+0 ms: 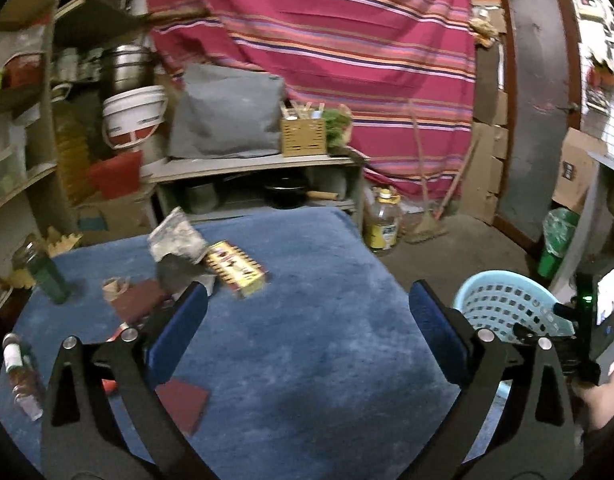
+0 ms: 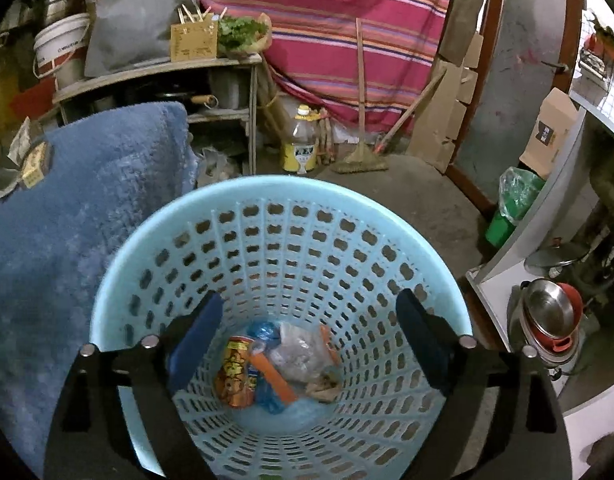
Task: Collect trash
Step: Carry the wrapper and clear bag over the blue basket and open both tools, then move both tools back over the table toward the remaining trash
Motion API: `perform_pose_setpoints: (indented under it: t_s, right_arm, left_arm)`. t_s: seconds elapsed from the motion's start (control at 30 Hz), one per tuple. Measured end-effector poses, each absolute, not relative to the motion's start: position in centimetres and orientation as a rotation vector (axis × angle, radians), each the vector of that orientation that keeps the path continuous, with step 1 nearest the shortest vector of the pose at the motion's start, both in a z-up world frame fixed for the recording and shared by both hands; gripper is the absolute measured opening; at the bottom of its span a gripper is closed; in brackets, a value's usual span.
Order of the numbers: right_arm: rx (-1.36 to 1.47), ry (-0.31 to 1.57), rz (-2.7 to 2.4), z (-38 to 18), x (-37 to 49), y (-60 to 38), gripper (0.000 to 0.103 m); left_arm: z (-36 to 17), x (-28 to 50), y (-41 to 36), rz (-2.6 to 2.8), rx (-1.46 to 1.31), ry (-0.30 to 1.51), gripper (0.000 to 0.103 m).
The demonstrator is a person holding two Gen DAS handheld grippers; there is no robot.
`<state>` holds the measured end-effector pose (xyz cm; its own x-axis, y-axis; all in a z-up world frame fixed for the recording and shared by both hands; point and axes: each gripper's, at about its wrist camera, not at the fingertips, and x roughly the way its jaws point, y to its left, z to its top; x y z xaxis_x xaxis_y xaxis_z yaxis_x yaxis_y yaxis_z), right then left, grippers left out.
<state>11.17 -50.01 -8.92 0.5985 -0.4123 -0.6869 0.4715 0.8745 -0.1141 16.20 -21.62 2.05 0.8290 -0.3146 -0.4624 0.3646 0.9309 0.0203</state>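
Note:
My left gripper (image 1: 307, 296) stands open and empty above a table covered in blue carpet (image 1: 307, 360). Beyond its fingers lie a crumpled grey wrapper (image 1: 177, 240) and a yellow-red box (image 1: 237, 268). Brown cards (image 1: 135, 296), a dark red square (image 1: 183, 404), a green bottle (image 1: 47, 272) and a small bottle (image 1: 21, 376) sit to the left. My right gripper (image 2: 311, 304) is open, with nothing between its fingers, over the light blue basket (image 2: 267, 188). At the basket's bottom lie an orange can (image 2: 235, 376), a blue wrapper (image 2: 267, 332) and a clear plastic bag (image 2: 303, 352). The basket (image 1: 503, 304) stands at the table's right.
Behind the table is a low shelf (image 1: 259, 162) with a grey cushion (image 1: 227, 112) and a white bucket (image 1: 133, 116). On the floor stand an oil bottle (image 2: 301, 148), a broom (image 2: 361, 160) and a green bin (image 2: 507, 216). Pots (image 2: 551, 316) sit at the right.

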Motion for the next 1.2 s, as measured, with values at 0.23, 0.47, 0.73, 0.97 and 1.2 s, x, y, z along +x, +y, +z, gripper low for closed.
perform_pose_setpoints:
  t_s: [0.23,0.47,0.73,0.97,1.2]
  right_arm:
    - [0.061,0.676,-0.433,-5.5,11.6,-45.2,0.093]
    - [0.095,0.59,-0.308,-3.5,13.4,-39.1,0.095]
    - [0.086,0.593,-0.213,-4.3,16.4,-32.7,0.095]
    - [0.049,0.626,-0.163,-5.5,18.5,-28.3,0.095]
    - [0.017,0.663,-0.12,-6.9,20.3,-25.5,0.095]
  left_arm:
    - [1.6,16.3,-17.1,-0.287,0.086,0.473,0.097]
    - [1.1,16.5,-11.7,-0.209,0.089,0.472,0.097]
    - [-0.5,18.0,-5.2,-0.109,0.062,0.502,0.098]
    - [-3.2,19.9,0.0,-0.049,0.019,0.564,0.097]
    - [-6.7,23.0,1.9,-0.04,-0.015,0.663,0.097]
